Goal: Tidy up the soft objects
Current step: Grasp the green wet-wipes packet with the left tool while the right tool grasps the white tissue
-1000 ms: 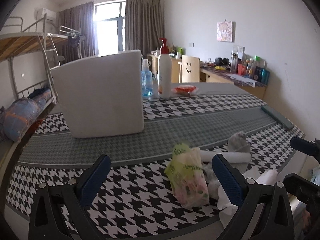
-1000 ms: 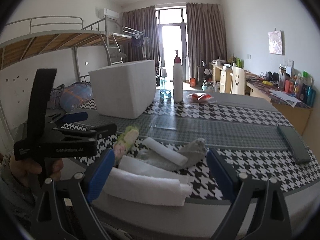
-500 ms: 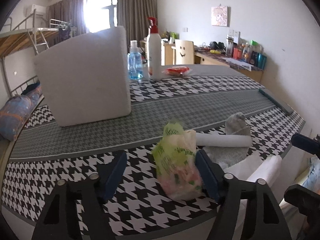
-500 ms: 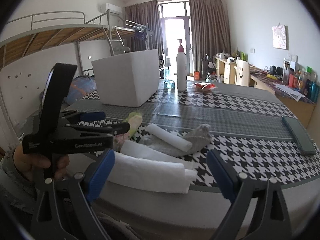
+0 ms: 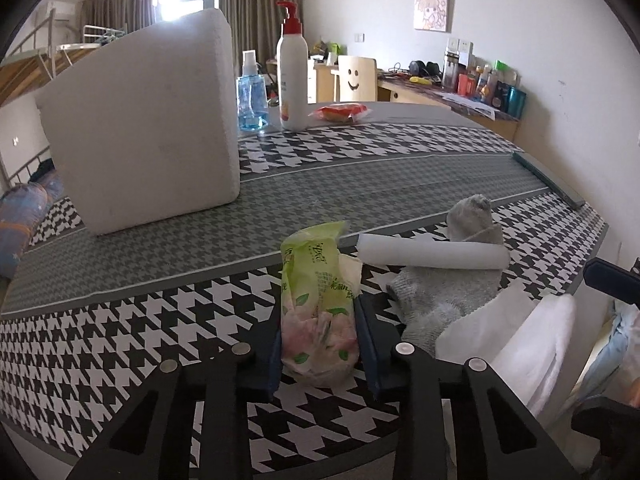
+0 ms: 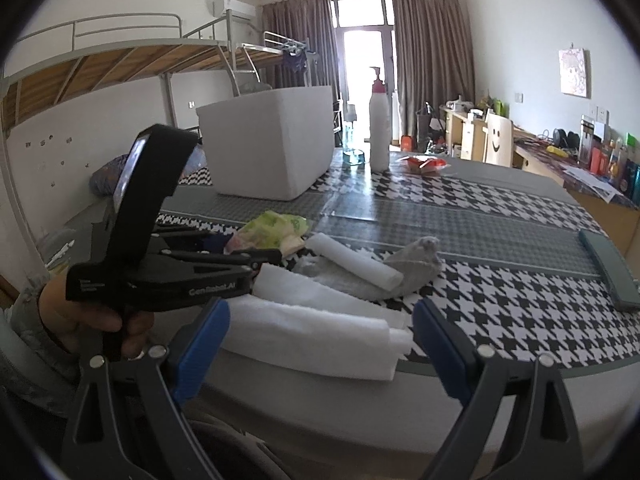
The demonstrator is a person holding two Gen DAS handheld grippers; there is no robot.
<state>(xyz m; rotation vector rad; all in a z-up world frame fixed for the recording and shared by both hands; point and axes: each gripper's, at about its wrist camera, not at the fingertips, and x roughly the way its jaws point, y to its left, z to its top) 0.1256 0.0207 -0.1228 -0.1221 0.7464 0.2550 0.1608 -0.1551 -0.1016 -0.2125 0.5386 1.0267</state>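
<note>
Our left gripper (image 5: 318, 344) has just been closing, and its blue pads now clamp the green tissue pack (image 5: 318, 300) on the houndstooth tablecloth (image 5: 120, 336). Just beside the pack lies a white roll (image 5: 432, 257) across a grey sock (image 5: 448, 292), with folded white towels (image 6: 316, 332) at the table's near edge. Our right gripper (image 6: 320, 344) hangs spread wide over those towels, gripping nothing. Farther back stands a white foam box (image 5: 144, 128).
</note>
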